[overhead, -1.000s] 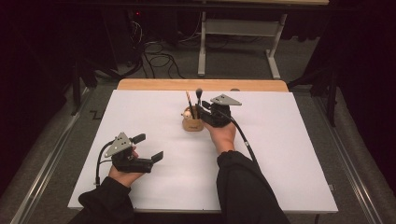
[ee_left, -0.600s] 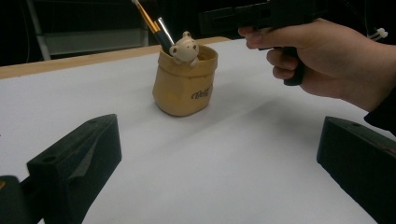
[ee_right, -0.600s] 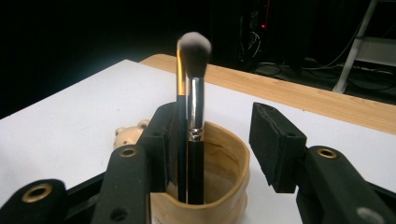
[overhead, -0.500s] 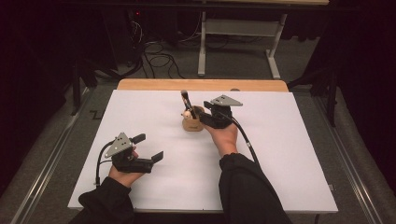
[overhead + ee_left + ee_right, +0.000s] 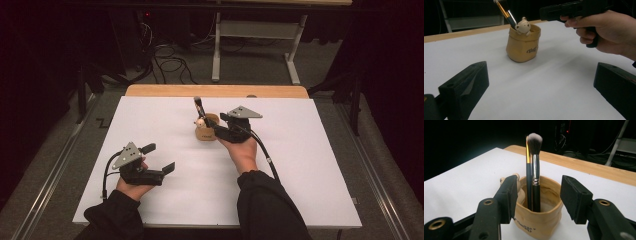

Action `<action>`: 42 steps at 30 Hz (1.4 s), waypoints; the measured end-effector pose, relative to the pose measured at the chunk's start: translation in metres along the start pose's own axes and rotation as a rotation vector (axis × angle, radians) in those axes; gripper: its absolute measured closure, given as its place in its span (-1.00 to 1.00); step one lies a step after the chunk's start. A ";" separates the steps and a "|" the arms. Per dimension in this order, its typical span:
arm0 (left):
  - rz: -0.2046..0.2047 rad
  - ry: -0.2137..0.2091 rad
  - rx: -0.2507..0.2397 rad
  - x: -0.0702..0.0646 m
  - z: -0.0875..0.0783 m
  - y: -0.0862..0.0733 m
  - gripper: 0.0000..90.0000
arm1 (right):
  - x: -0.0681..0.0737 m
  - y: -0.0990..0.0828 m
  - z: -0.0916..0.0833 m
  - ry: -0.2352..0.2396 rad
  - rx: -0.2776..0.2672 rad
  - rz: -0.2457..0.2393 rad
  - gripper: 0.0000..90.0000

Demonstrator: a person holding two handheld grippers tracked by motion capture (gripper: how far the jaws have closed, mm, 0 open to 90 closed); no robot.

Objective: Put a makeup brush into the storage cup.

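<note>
The two brushes (image 5: 533, 170) stand in the small tan cup (image 5: 541, 212), side by side and nearly upright: a black-handled one with a fluffy pale head and a thinner one with a gold ferrule just behind it. In the high view the cup (image 5: 206, 131) sits a little above the middle of the frame on the white table (image 5: 150, 115), with the brush handle (image 5: 199, 106) poking out toward the top of the picture. A little bear figure (image 5: 523, 25) perches on the cup's rim.

A second ago the brushes leaned apart in the cup; now they stand close together, and the right tongs (image 5: 537, 195) have just been opening. Their two pads stand either side of the cup's mouth, with clear gaps between pad and brush, so they press on nothing. That reads as a brush just let go into the cup: the drop looks done, and what the right hand (image 5: 244, 152) has left is to draw clear without knocking the handles.

The left tongs (image 5: 159, 157) lie at the lower left of the high view, well apart from the cup, jaws spread wide and empty. From the left gripper view the cup (image 5: 522, 45) sits in the upper middle, the other hand to its right.
</note>
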State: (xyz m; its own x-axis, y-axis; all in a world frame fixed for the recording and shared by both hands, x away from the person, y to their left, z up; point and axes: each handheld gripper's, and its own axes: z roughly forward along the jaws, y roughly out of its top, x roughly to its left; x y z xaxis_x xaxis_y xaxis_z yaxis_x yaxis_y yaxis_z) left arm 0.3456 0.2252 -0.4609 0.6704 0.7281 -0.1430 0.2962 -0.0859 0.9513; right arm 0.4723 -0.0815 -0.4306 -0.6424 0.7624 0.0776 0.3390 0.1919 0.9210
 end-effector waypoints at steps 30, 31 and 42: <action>-0.001 0.004 0.006 0.001 -0.001 0.000 -0.99 | 0.015 -0.014 -0.024 0.061 -0.008 -0.024 -0.35; 0.000 0.004 0.008 0.001 -0.001 -0.001 -0.99 | 0.015 -0.015 -0.025 0.066 -0.012 -0.024 -0.39; -0.004 0.011 0.015 0.002 -0.002 -0.001 -0.99 | 0.022 -0.023 -0.046 0.091 -0.010 -0.035 -0.70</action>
State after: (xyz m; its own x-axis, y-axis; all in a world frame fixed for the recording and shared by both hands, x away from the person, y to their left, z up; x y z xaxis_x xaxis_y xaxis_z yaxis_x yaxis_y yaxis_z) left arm 0.3452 0.2286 -0.4619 0.6620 0.7356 -0.1437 0.3090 -0.0932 0.9465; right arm 0.4187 -0.0977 -0.4322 -0.7138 0.6959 0.0793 0.3084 0.2105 0.9277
